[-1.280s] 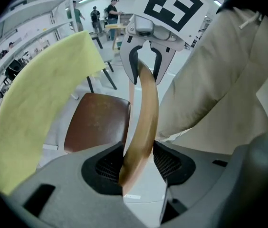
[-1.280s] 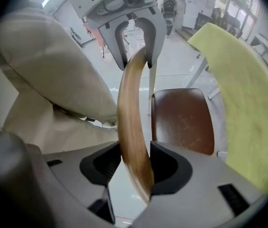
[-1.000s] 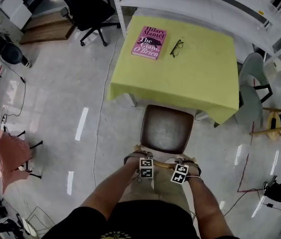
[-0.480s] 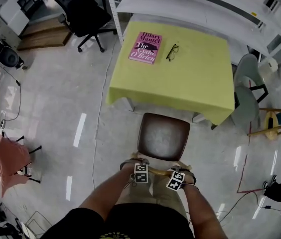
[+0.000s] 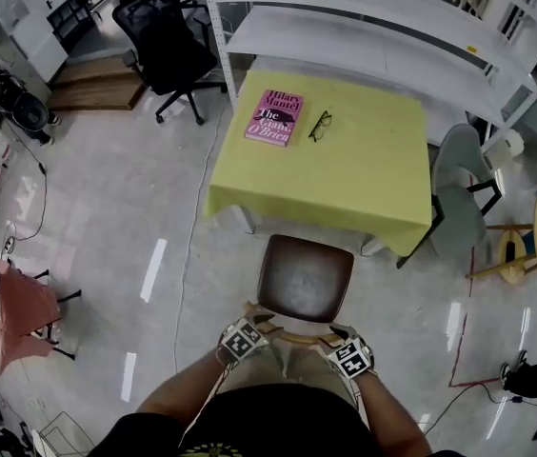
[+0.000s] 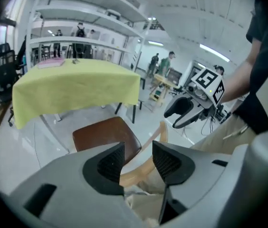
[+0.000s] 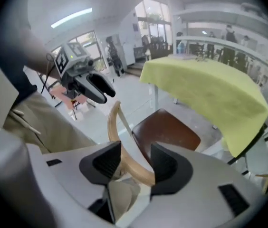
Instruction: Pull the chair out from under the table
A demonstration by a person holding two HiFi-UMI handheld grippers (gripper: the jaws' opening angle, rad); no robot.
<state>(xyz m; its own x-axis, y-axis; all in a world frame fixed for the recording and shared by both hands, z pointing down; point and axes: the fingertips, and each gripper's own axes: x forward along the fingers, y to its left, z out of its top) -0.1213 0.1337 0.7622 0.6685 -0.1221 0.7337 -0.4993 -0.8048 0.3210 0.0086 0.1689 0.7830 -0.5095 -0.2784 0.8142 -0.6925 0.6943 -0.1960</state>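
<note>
Since a second ago, your left gripper (image 6: 138, 156) and right gripper (image 7: 136, 161) have lifted off the chair (image 5: 305, 279). It stands just clear of the table (image 5: 345, 174), seat at the table's near edge and backrest (image 7: 111, 127) on the side away from the table. Both sets of jaws stand wide apart and clamp nothing. The backrest rail shows through each gap, untouched by the left pads and crossing between the right ones.

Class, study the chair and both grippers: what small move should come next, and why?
Probably draw both grippers back and away from the chair. Its seat shows whole in front of the cloth-covered table, so it looks pulled out. The left gripper and right gripper have jaws apart, the backrest showing in each gap unpinched, so nothing needs releasing.
</note>
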